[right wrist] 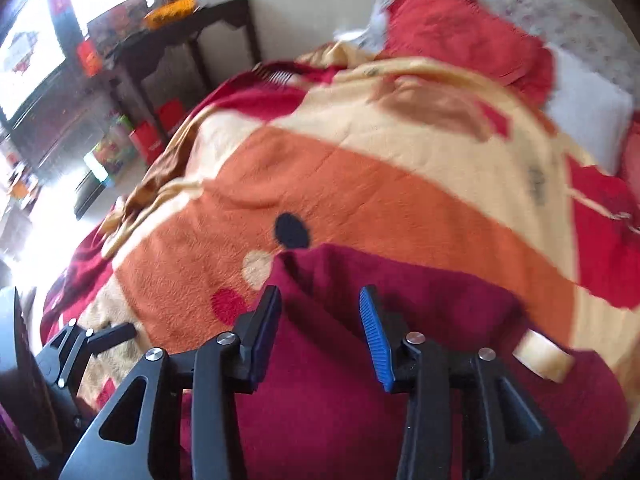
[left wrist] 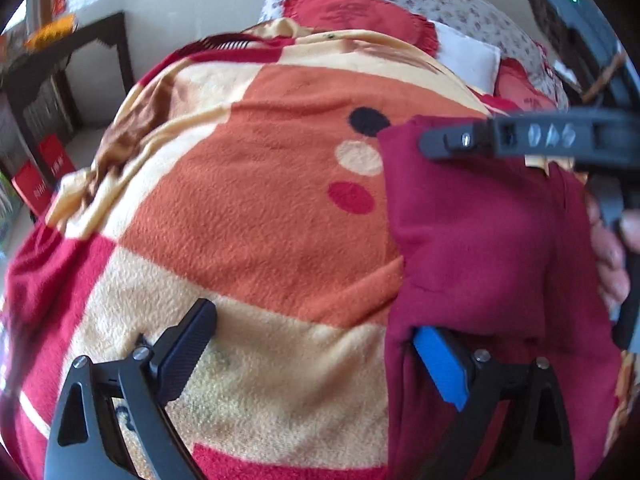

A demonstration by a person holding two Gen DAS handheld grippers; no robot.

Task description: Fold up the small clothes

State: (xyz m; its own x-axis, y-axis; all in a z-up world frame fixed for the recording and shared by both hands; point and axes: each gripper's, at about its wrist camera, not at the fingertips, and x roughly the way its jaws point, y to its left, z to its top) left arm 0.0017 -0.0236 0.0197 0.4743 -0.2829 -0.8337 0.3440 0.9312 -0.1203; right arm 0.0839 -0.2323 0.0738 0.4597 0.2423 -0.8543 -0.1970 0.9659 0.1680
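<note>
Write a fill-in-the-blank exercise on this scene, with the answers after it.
The dark red garment lies on a patterned ___. Of the three dots beside the garment, the one farthest from the camera is ___. The left gripper has its jaws ___. Missing words: blanket; black; open.
</note>
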